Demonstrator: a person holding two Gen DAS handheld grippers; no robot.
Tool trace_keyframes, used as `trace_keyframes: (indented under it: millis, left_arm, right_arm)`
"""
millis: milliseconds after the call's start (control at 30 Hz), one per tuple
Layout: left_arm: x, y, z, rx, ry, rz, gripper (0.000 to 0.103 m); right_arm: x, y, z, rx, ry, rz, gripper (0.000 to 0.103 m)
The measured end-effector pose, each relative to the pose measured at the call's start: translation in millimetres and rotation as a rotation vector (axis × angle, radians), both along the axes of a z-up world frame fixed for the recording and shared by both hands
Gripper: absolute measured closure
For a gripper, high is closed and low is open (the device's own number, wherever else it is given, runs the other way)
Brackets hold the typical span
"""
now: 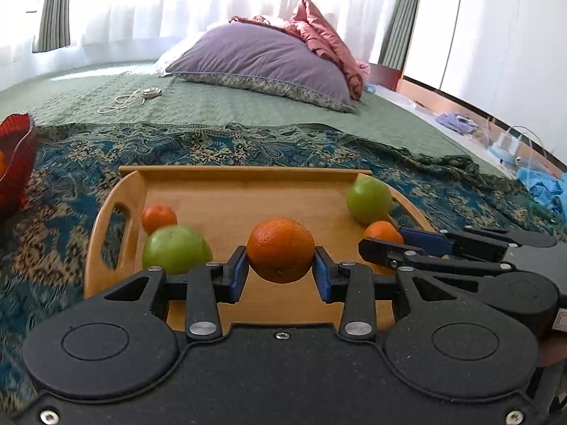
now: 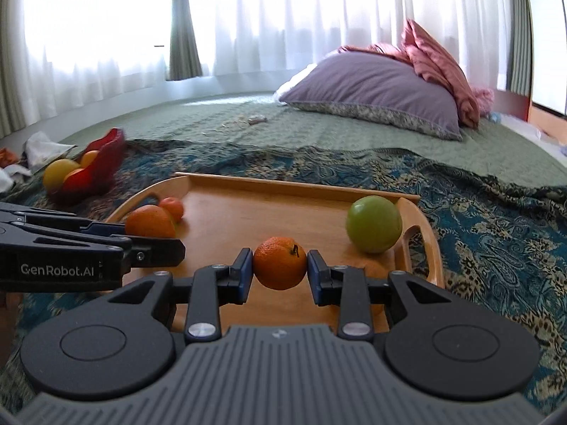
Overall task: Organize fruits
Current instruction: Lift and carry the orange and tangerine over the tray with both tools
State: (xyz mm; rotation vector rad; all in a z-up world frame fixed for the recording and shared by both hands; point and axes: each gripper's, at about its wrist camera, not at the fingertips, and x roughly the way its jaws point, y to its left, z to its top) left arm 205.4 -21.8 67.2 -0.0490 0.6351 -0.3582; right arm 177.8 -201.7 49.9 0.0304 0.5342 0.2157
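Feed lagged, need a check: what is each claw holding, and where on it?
Left claw clamps the large orange at its sides; right claw clamps the small orange at its sides.

A purple pillow (image 1: 262, 60) lies far back on the bed (image 1: 219, 106). A pink quilt (image 1: 326, 35) is bunched behind the pillow, touching it. A white cord (image 1: 131, 99) lies on the green bedspread, left of the pillow. White curtains (image 2: 283, 17) hang beyond the pillow.

Red ribbed glass bowl (image 1: 16, 163) cut by left edge, contents mostly unseen; wooden handled tray (image 1: 244, 177) near rim hidden behind gripper bodies.
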Motion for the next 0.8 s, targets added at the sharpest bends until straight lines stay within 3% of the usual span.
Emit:
trace_keyframes:
  millis: [367, 800]
  left_arm:
    - [73.9, -9.1, -10.8, 0.06, 0.08, 0.057, 0.066]
    - [100.2, -17.2, -30.1, 0.098, 0.118, 0.068, 0.066]
  right_arm:
    - [57.2, 2.4, -5.7, -0.019, 0.069, -0.029, 0.065]
    - [92.6, 7.0, -22.0, -0.069, 0.142, -0.059, 0.065]
